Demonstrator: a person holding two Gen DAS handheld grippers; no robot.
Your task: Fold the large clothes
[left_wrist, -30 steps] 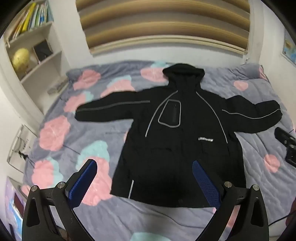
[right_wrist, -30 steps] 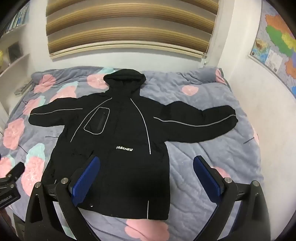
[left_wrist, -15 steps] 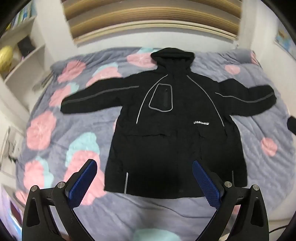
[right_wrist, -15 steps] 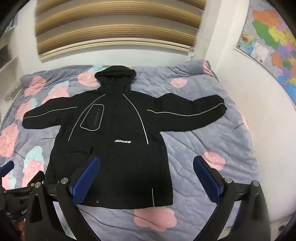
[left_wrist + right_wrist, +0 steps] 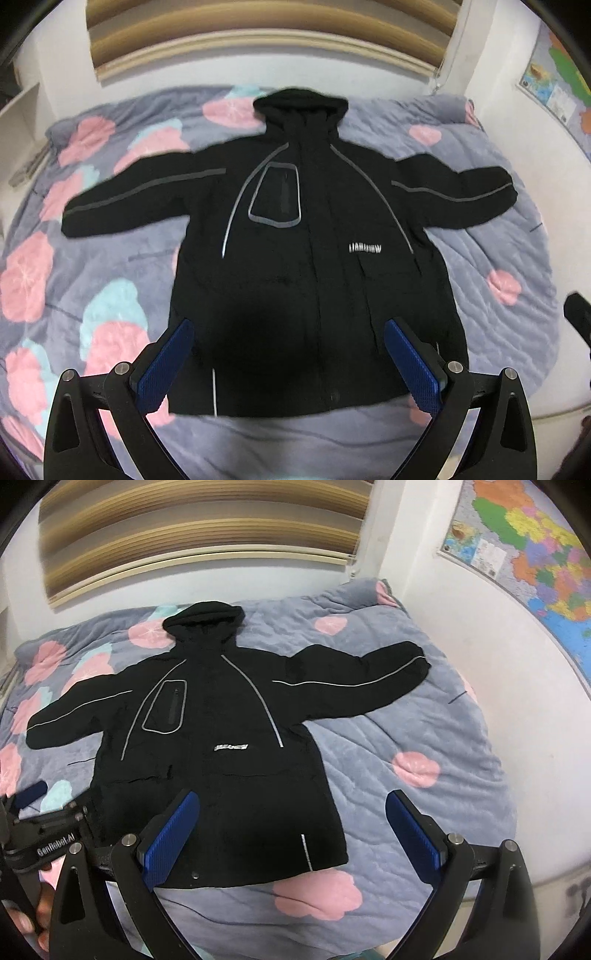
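Floral bed [image 5: 110,266], jacket [image 5: 310,266] spread flat — beyond both grippers' wide-open, empty jaws

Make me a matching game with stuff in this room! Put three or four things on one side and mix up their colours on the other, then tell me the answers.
Things:
1. jacket
2. gripper pads
3. flowers on the bedspread
4. stripes on the jacket sleeves

Colours:
A. pink
B. grey-white
C. black
D. blue

Answers: 1-C, 2-D, 3-A, 4-B

The jacket lies spread flat on the bedspread, sleeves out to both sides. The left gripper and right gripper both hover open above its hem.
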